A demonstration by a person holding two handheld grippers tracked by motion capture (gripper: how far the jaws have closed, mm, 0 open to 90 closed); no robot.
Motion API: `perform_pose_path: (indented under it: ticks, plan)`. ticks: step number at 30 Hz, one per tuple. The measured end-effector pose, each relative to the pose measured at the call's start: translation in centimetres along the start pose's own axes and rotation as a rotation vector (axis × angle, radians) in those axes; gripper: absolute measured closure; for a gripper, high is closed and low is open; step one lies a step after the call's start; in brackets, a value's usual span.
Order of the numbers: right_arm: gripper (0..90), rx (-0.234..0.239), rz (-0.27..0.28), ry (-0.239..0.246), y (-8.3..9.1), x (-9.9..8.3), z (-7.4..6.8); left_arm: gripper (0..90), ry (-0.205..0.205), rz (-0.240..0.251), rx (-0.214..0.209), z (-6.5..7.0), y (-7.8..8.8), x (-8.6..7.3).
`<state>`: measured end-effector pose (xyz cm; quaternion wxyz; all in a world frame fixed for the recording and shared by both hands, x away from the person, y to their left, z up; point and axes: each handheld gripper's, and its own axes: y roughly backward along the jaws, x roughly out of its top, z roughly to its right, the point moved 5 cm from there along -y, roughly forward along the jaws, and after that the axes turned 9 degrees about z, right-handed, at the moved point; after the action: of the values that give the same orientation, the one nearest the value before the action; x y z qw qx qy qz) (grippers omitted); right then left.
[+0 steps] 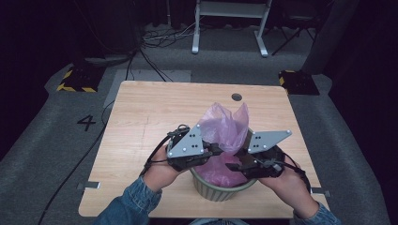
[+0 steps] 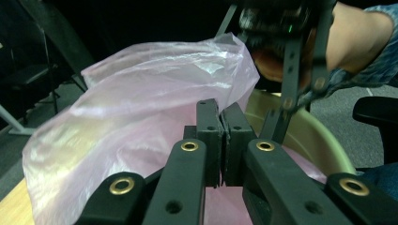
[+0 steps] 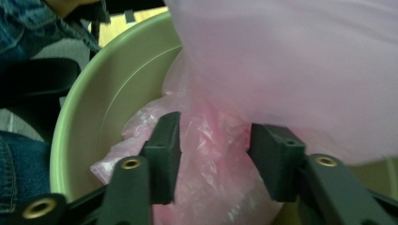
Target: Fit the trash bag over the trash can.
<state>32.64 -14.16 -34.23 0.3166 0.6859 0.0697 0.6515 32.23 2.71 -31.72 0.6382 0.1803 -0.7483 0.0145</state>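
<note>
I'm lining the green bin (image 1: 220, 190) with the pink bag (image 1: 224, 129). My left gripper (image 2: 220, 140) is clamped on its film; the right gripper (image 3: 213, 150) stands apart, crumpled bag between its jaws. Next, I judge, it must close and pull the bag toward the rim.

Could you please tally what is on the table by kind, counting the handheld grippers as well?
Pink plastic bags: 1
Pale green bins: 1
Handheld grippers: 2, the left gripper and the right gripper
Total: 4
</note>
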Motion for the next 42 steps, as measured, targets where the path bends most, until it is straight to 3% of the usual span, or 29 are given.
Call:
perform_pose_path:
  ticks: [4, 10, 15, 19, 27, 29, 31, 33, 35, 37, 39, 42]
  plan:
    - [47.6, -0.035, 0.043, -0.021, 1.6, -0.1, 0.5, 88.1, 0.018, 0.005, 0.011, -0.1, 0.3, -0.7]
    - [45.0, -0.088, 0.126, -0.041, 4.3, 0.5, 1.5, 88.2, -0.023, -0.032, 0.031, 0.5, 0.1, -1.1]
    - [54.8, -0.088, 0.179, -0.027, 5.8, 1.9, 1.3, 85.2, -0.068, -0.063, 0.083, 0.7, -0.4, -1.2]
    - [58.5, -0.092, 0.207, 0.022, 6.2, 3.3, 0.7, 84.9, -0.074, -0.074, 0.076, 0.8, -0.8, -1.3]
    - [49.0, -0.107, 0.224, 0.091, 5.7, 5.0, 0.4, 85.2, -0.075, -0.078, 0.066, 0.9, -0.9, -1.3]
    - [54.9, -0.094, 0.209, 0.094, 5.2, 5.0, 0.4, 85.1, -0.071, -0.072, 0.068, 0.9, -0.8, -1.3]
    - [66.7, -0.063, 0.173, 0.089, 4.4, 4.6, 0.3, 82.7, -0.07, -0.064, 0.075, 0.9, -0.7, -1.2]
    - [74.5, -0.055, 0.15, 0.083, 3.9, 4.2, 0.3, 69.9, -0.085, -0.058, 0.075, 1.0, -0.8, -1.2]
    - [78.8, -0.041, 0.137, 0.077, 3.5, 3.8, 0.3, 57.0, -0.101, -0.06, 0.105, 0.9, -0.9, -1.2]
    - [79.9, -0.03, 0.126, 0.07, 3.1, 3.5, 0.1, 54.3, -0.083, -0.052, 0.122, 0.6, -0.9, -1.0]
    - [80.4, -0.023, 0.116, 0.067, 2.8, 3.3, 0.1, 56.8, -0.058, -0.041, 0.131, 0.2, -0.9, -0.7]
    - [80.8, -0.015, 0.114, 0.061, 2.6, 3.2, 0.1, 74.3, -0.016, -0.024, 0.107, -0.1, -0.8, -0.4]
